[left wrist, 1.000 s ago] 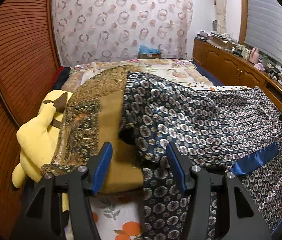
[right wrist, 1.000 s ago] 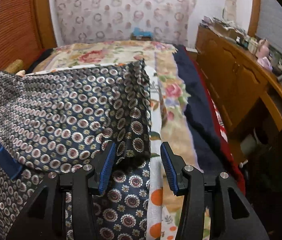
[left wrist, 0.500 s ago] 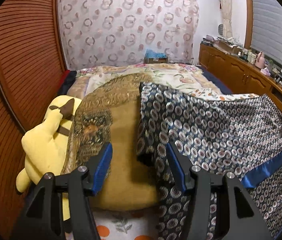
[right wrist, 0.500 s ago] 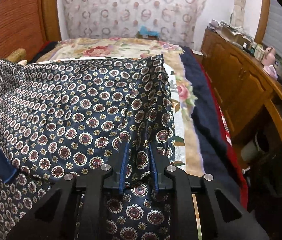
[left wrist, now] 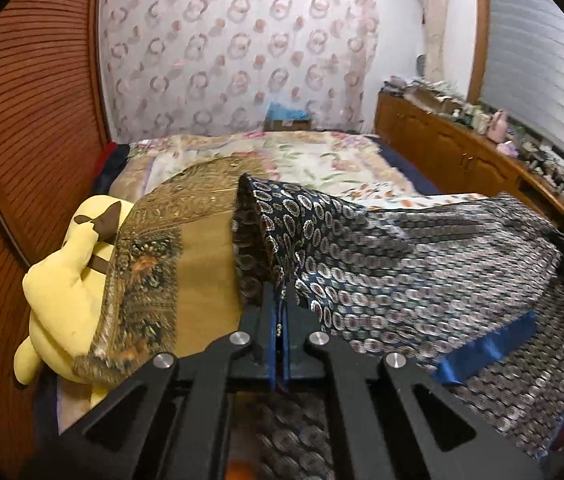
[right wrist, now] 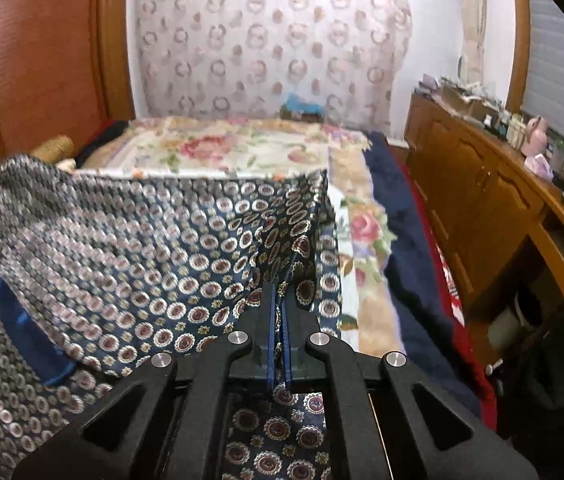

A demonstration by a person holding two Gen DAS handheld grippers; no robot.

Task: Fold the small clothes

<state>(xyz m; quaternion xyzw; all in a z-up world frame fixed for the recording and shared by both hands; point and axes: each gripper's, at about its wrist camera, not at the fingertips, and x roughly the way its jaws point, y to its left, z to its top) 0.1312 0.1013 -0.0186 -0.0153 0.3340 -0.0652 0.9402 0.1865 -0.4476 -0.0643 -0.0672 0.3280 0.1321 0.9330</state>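
A dark blue garment with a small round medallion print and a bright blue band lies spread across the bed. My left gripper is shut on its left edge, with the cloth pinched between the blue pads and lifted into a peak. In the right wrist view the same garment stretches off to the left. My right gripper is shut on its right edge, which is raised the same way. The blue band shows at the left of that view.
A gold patterned cushion and a yellow plush toy lie left of the garment, beside a wooden slatted wall. The floral bedspread reaches back to a curtain. A wooden cabinet with clutter runs along the right.
Both grippers went from open to shut on the garment's edges, the right one first. Both then rose, lifting the cloth's near corners off the bed.
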